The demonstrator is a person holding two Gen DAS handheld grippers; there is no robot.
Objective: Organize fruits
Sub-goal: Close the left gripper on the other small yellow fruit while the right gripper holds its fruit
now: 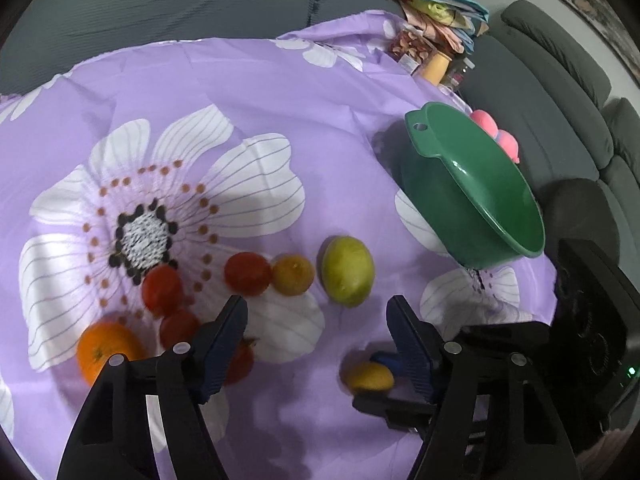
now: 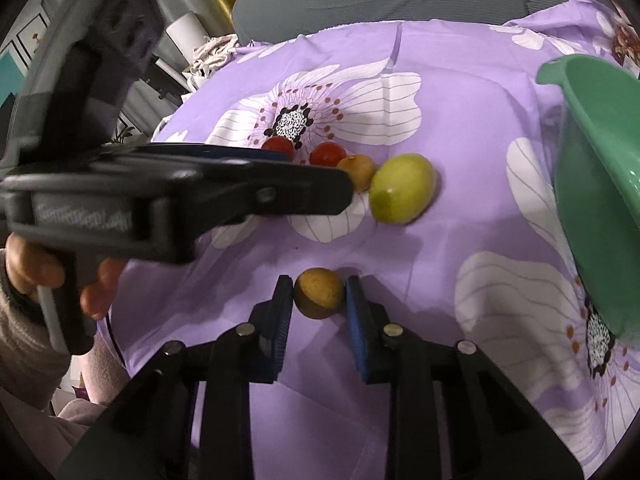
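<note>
- Right hand-held gripper (image 2: pixel 319 294) clamped on a small yellow-brown fruit (image 2: pixel 319 293), blue pads (image 2: pixel 357 328) pressed to both its sides, low over the purple flowered cloth (image 2: pixel 460 92).
- Same fruit (image 1: pixel 370 376) glimpsed from the left wrist view, pinched near the bottom right, with the other tool's dark body beside it.
- Left hand-held gripper (image 1: pixel 316 310) spread wide, nothing between its fingers (image 1: pixel 224 344), hovering just short of the fruit row.
- Lined up ahead: green mango (image 1: pixel 348 270), touching-close yellow-orange fruit (image 1: pixel 293 274), then a red tomato (image 1: pixel 248 273) right against that.
- Further left, more red tomatoes (image 1: pixel 162 290) clustered near the flower's dark centre, one partly hidden behind the left finger.
- Orange (image 1: pixel 106 350) sitting at the far left, just beside the tomato cluster.
- Green plastic bowl (image 1: pixel 480 184) tilted on its side at the cloth's right edge, well apart from the row, opening turned away.
- Pink rounded object (image 1: pixel 496 132) peeking behind the bowl's rim.
- Grey sofa (image 1: pixel 560 80) beyond.
</note>
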